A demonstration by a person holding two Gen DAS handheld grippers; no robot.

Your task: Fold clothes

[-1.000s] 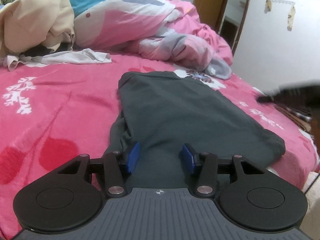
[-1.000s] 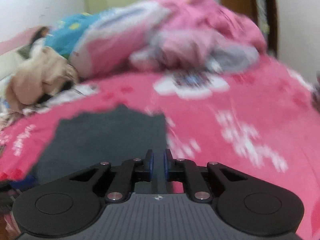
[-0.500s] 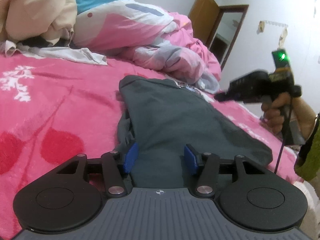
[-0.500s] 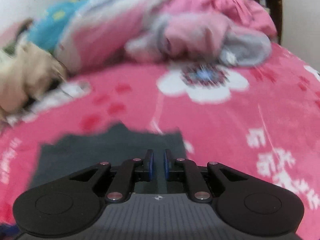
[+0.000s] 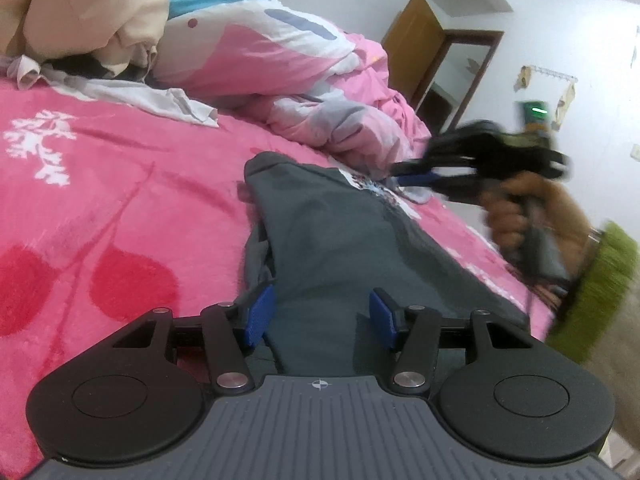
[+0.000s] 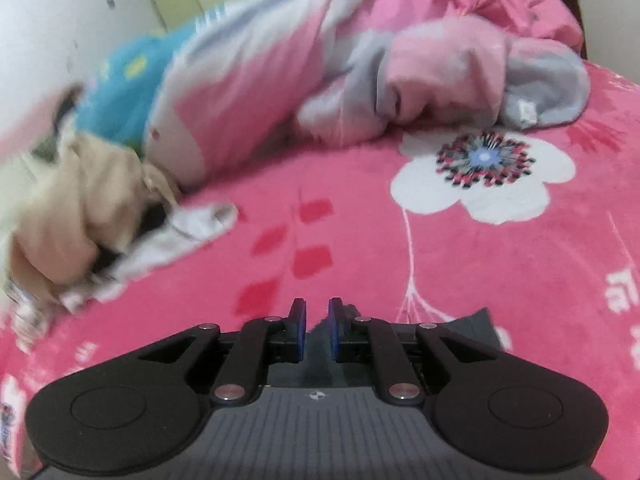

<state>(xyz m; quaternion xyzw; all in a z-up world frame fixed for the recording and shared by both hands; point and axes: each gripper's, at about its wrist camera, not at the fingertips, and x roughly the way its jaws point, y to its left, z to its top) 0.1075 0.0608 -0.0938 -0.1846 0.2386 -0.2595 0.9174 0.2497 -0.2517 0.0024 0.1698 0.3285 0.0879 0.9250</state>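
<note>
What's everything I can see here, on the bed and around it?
Dark grey garment: one, dark grey, flat on the blanket, under both grippers.
Blanket: one, bright pink with white flowers, covering the bed.
Quilt: one, pink, white, grey and blue, bunched along the far side.
Beige clothing: one heap, beige, far left by the quilt.
White cloth: one, white, crumpled beside the beige heap.
Door: one, brown wood, open, by the far wall.
Left gripper: one, black with blue pads, jaws apart over the garment's near end.
Right gripper: one, black with blue pads, jaws nearly together over the garment's far edge.
Hand: one, gripping the right gripper's handle, green cuff behind it.
</note>
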